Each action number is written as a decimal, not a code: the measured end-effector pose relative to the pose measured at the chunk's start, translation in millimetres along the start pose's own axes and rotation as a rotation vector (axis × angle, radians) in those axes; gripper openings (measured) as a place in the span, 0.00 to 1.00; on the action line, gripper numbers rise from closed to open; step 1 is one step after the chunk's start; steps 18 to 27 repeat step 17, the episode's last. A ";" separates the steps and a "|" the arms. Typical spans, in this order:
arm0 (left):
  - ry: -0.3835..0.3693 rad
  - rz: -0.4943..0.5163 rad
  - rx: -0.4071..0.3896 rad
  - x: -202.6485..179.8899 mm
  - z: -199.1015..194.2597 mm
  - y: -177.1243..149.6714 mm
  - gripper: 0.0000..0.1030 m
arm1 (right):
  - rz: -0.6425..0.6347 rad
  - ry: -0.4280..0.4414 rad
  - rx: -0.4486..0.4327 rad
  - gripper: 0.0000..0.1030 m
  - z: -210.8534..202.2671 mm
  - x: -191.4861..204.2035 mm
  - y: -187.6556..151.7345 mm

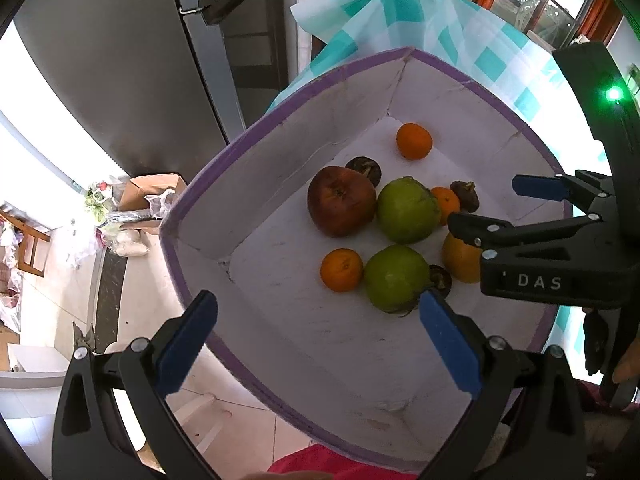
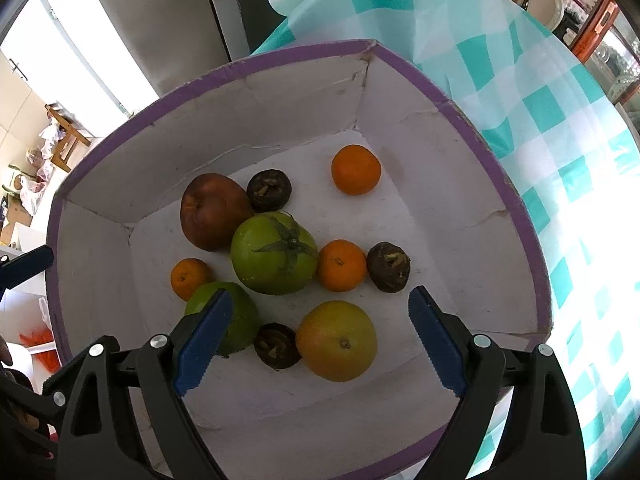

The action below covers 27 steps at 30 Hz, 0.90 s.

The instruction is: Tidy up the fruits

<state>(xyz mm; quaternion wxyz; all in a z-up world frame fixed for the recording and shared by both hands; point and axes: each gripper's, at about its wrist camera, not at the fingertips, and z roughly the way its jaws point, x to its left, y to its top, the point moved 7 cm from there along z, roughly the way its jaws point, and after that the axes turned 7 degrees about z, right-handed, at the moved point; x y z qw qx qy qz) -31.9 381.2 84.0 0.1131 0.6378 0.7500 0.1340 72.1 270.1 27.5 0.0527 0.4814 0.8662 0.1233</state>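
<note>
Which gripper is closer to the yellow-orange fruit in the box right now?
Right. The right gripper hangs open just above the yellow-orange fruit; the left gripper is open too, back over the box's near end.

A white box with a purple rim [image 2: 486, 152] holds all the fruit loose on its floor. A wrinkled dark red apple [image 2: 214, 211] touches a green tomato with a star-shaped stem [image 2: 274, 258]. A second green tomato [image 2: 240, 320] lies near the front. Three small oranges [image 2: 355, 169] [image 2: 342, 265] [image 2: 189, 278] are scattered among them, and three dark brown shrivelled fruits [image 2: 268, 190] [image 2: 389, 267] [image 2: 277, 345] lie beside. A yellow-orange citrus [image 2: 337, 341] rests nearest the front.
</note>
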 end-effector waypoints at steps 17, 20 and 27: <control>0.077 0.000 -0.043 -13.0 -25.8 -8.4 0.98 | 0.030 0.038 -0.088 0.84 -41.6 -6.7 -25.2; 0.077 0.000 -0.043 -13.0 -25.8 -8.4 0.98 | 0.030 0.038 -0.088 0.84 -41.6 -6.7 -25.2; 0.077 0.000 -0.043 -13.0 -25.8 -8.4 0.98 | 0.030 0.038 -0.088 0.84 -41.6 -6.7 -25.2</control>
